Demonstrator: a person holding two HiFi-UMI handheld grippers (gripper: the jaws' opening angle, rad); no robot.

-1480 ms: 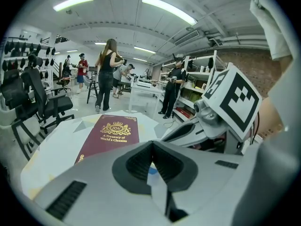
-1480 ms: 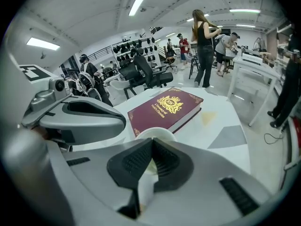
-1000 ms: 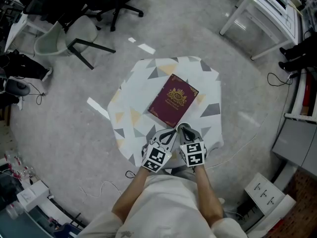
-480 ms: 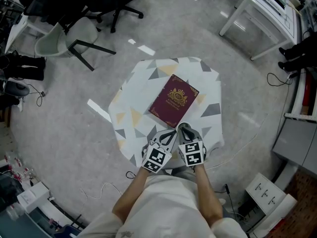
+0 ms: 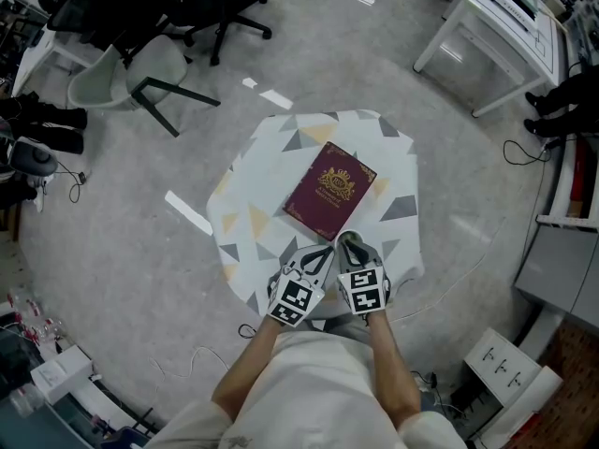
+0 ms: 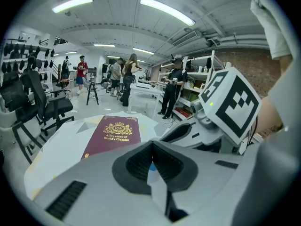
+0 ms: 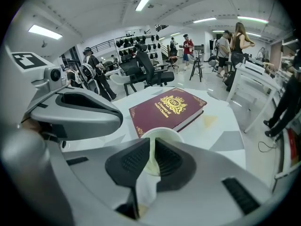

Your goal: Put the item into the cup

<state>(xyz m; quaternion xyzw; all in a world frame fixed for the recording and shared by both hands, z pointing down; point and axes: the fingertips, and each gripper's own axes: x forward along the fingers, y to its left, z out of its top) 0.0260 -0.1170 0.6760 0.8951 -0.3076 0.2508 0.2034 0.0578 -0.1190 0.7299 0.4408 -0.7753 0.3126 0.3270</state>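
Observation:
A pale paper cup (image 7: 163,134) shows just past my right gripper (image 7: 151,157), whose pads are pinched on the cup's near wall. In the head view the cup is hidden under both grippers. My left gripper (image 6: 151,163) is shut, with only a sliver of a small blue item (image 6: 151,166) between its pads. Both the left gripper (image 5: 323,253) and the right gripper (image 5: 347,242) sit side by side at the near edge of the small table (image 5: 253,185). A maroon book (image 5: 329,188) with gold print lies flat just beyond them.
The table wears a white cloth with grey and yellow triangles. Office chairs (image 5: 131,68) stand at the far left and a white desk (image 5: 487,17) at the far right. Cables trail on the floor near my feet. Several people stand far off.

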